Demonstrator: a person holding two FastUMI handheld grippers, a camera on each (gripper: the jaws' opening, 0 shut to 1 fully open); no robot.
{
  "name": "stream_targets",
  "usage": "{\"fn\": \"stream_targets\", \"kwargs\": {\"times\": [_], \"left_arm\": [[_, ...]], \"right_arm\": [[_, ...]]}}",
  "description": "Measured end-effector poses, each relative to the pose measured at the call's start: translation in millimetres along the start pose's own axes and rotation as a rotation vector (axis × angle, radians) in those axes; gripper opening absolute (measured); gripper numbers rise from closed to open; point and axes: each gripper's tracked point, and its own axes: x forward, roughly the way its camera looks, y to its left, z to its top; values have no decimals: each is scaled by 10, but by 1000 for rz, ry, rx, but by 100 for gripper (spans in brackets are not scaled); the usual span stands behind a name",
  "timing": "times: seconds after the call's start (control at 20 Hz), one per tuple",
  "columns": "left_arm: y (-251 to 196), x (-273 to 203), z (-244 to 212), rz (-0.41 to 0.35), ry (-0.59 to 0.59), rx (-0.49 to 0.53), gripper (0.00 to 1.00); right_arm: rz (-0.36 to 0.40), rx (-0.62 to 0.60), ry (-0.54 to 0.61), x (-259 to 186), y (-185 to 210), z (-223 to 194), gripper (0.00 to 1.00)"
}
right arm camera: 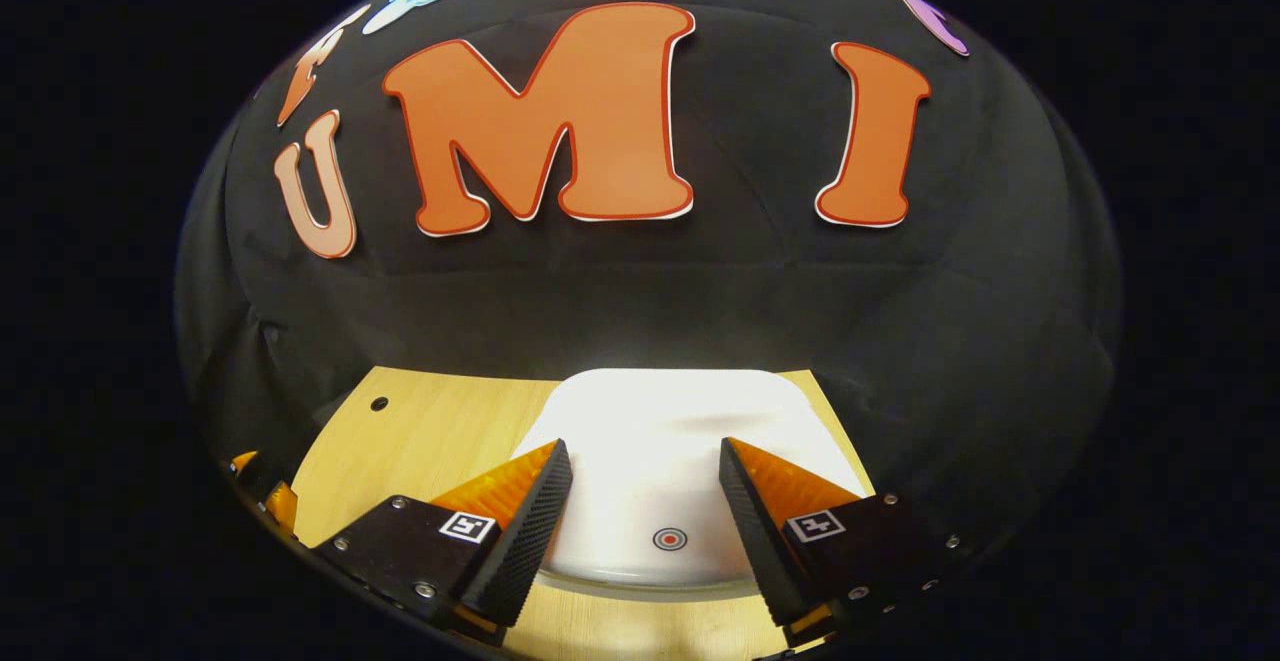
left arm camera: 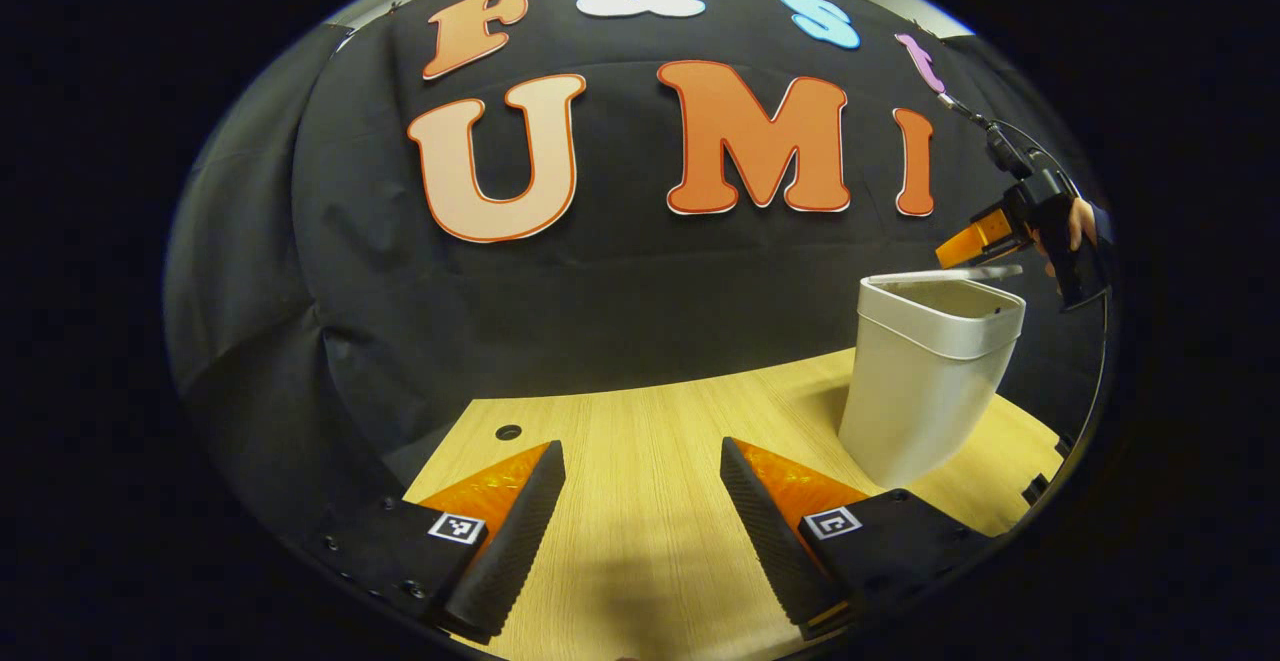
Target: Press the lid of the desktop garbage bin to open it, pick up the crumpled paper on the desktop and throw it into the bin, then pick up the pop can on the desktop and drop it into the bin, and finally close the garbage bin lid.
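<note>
Left gripper view, bin: the white desktop garbage bin [left arm camera: 930, 381] stands on the wooden desktop [left arm camera: 640, 441] to the far right, well apart from the left gripper [left arm camera: 642, 511].
Left gripper view, lid: the lid [left arm camera: 975, 274] appears slightly tilted above the rim at its right side; whether it is latched or part open cannot be told.
Left gripper view, left gripper: fingers spread wide over bare wood, holding nothing.
Left gripper view, right gripper: the right gripper [left arm camera: 985, 236], in a hand [left arm camera: 1078, 223], hangs just above the bin's top at far right; its jaw state cannot be read from here.
Right gripper view, lid: the white lid [right arm camera: 650, 431] lies directly below and ahead, broad side across the view, with a small round target mark [right arm camera: 669, 539] near its close edge.
Right gripper view, right gripper: the right gripper [right arm camera: 645, 501] is spread, a finger either side of the mark, gripping nothing; contact with the lid cannot be confirmed.
Judgement: the right hand is far nearer and looks placed for a downward push on the mark.
Surface: light wood-grain desk with a small dark hole [right arm camera: 379, 404] at far left.
Room: black cloth wall close behind the desk.
</note>
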Motion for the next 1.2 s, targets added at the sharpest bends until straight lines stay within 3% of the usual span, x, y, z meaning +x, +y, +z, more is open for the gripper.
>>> {"fn": "stream_targets", "kwargs": {"times": [0.6, 0.95, 1.2], "left_arm": [[-147, 6, -59, -36, 23, 0, 100], [-191, 9, -116, -44, 39, -13, 100], [-225, 4, -128, -49, 43, -13, 100]], "right_arm": [[-18, -31, -25, -56, 20, -259, 91], [-47, -49, -88, -58, 60, -281, 86], [-46, -70, -138, -152, 104, -344, 75]]}}
